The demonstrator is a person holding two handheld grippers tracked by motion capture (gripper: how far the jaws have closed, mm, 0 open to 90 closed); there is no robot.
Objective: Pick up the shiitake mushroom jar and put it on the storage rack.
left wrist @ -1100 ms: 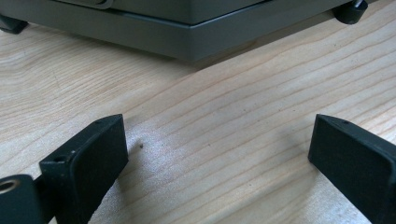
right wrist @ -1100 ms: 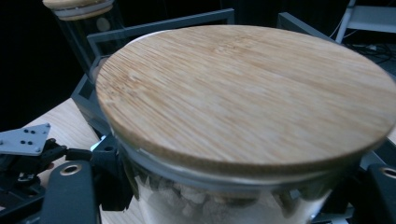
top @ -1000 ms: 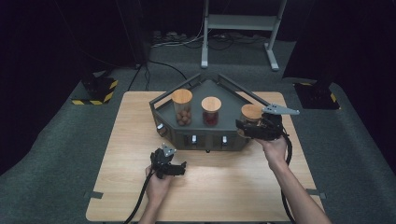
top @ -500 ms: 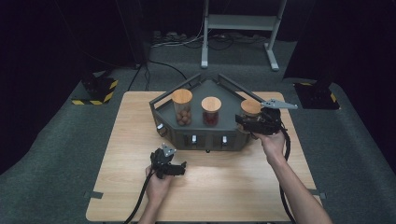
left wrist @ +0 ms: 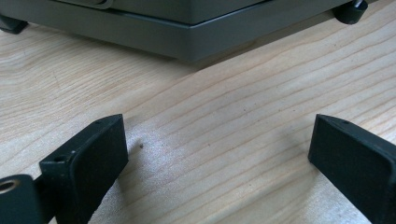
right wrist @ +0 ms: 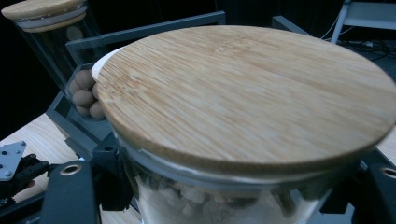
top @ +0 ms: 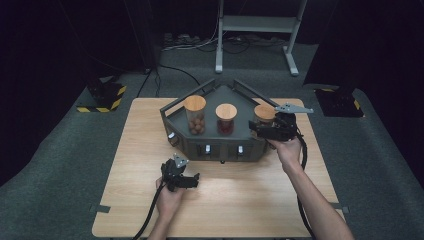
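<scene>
Three glass jars with wooden lids stand in a dark grey tray [top: 220,146]. The left jar [top: 195,116] holds brown balls, the middle jar [top: 226,120] something dark red. My right gripper [top: 261,129] is shut on the right jar [top: 264,113] just under its lid. In the right gripper view that jar [right wrist: 243,88] sits between the jaws of the right gripper [right wrist: 233,198], with pale lumps inside, and the brown-ball jar [right wrist: 79,88] stands behind it. My left gripper [top: 193,181] rests open on the wooden table [top: 145,130] in front of the tray; nothing lies between the jaws of the left gripper [left wrist: 217,149].
The tray's front wall [left wrist: 187,32] stands close ahead of the left gripper. Grey carpet surrounds the table. A black and yellow striped block [top: 105,97] lies on the floor at the left, and a metal stand [top: 255,30] with cables at the back.
My right gripper and the jar in it have shifted slightly to the left and away from the person. The left gripper has stayed put.
</scene>
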